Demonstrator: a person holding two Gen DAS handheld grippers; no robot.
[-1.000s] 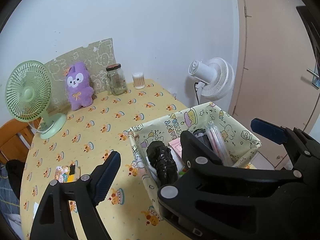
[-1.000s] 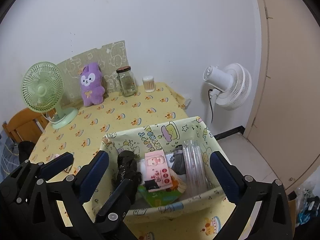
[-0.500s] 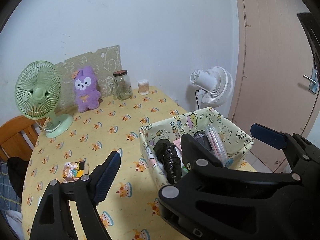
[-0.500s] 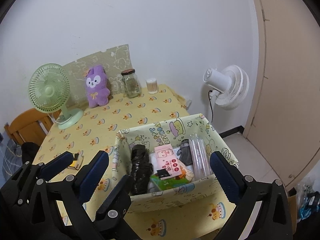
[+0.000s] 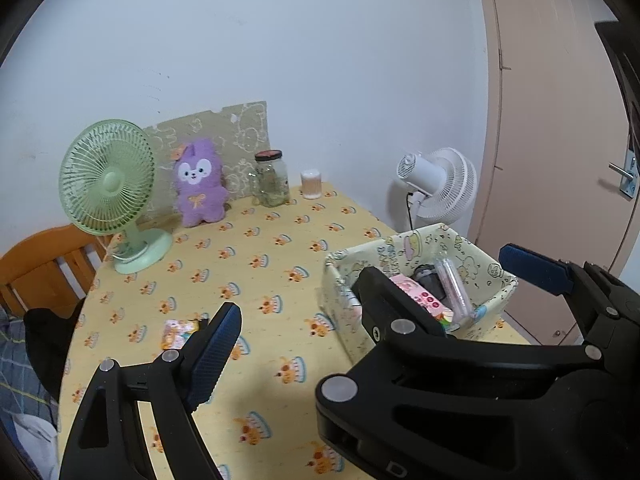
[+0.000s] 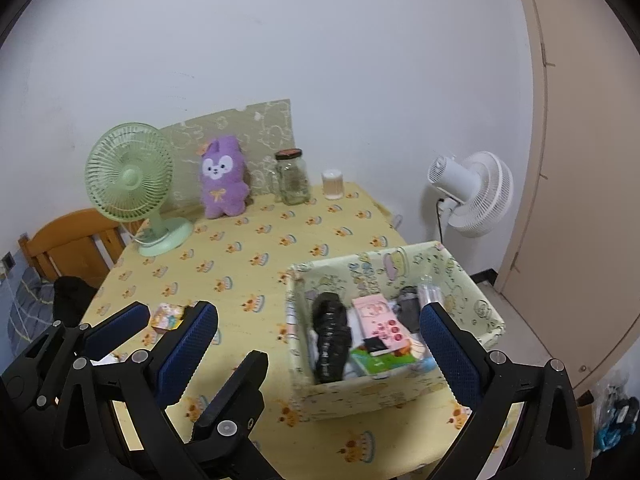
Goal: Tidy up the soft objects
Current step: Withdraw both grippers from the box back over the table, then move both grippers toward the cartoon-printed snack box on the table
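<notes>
A purple plush rabbit (image 5: 200, 184) (image 6: 222, 178) sits upright against the wall board at the table's far side. A pale printed fabric basket (image 5: 416, 240) (image 6: 360, 256) stands at the near right. It holds a black bundle (image 6: 330, 332), a pink packet (image 6: 378, 316) and a clear tube. My right gripper (image 6: 318, 352) is open and empty, above the basket's near side. My left gripper (image 5: 332, 320) hangs beside it over the tablecloth, open with nothing in its pads. The two overlap, and the right one hides the left one's right finger.
A green desk fan (image 5: 108, 184), a glass jar (image 5: 272, 180) and a small swab pot (image 5: 311, 184) line the back. A small colourful packet (image 5: 178, 328) lies at the near left. A wooden chair (image 5: 44, 264) with dark cloth is at left, a white fan (image 5: 440, 184) and door at right.
Both grippers have drawn back and up together from the basket, so more of the table shows. The small packet has come fully into view. Both stay open.
</notes>
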